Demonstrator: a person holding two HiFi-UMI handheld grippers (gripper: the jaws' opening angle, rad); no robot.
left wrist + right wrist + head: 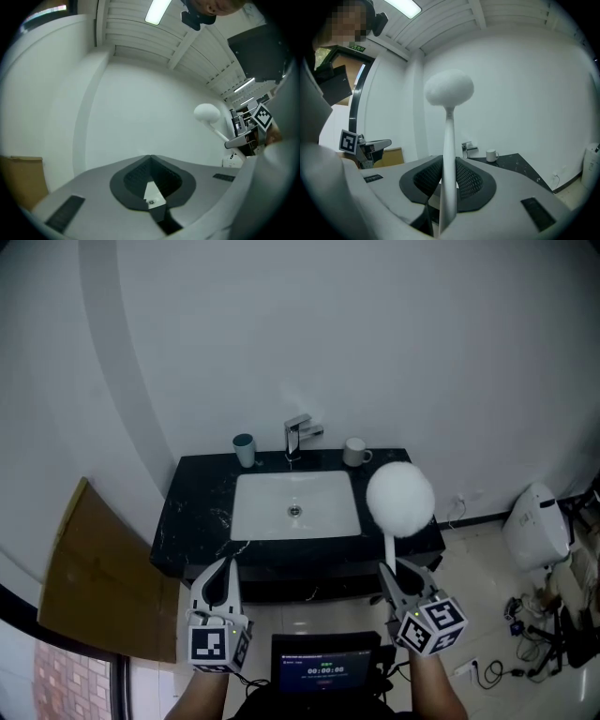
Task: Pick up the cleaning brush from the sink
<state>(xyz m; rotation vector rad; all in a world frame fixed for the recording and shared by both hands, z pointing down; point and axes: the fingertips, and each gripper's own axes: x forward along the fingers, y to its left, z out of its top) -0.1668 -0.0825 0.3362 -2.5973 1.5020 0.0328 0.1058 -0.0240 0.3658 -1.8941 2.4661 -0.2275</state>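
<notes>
The cleaning brush (pixel 400 500) has a round white fluffy head and a thin white handle. My right gripper (pixel 389 568) is shut on the handle and holds the brush upright in front of the black counter, off the sink's right side. In the right gripper view the handle (pixel 448 178) runs up between the pads to the head (pixel 449 88). The white sink basin (pixel 253 512) lies in the counter with nothing in it. My left gripper (pixel 225 566) hovers before the counter's left front, its jaws together with nothing held (pixel 150 158). The left gripper view shows the brush (pixel 207 113) at the right.
A faucet (pixel 298 437), a teal cup (pixel 245 450) and a white mug (pixel 355 452) stand at the counter's back. A cardboard sheet (pixel 94 568) leans at the left. A white appliance (pixel 536 521) and cables (pixel 525 615) sit on the floor at the right.
</notes>
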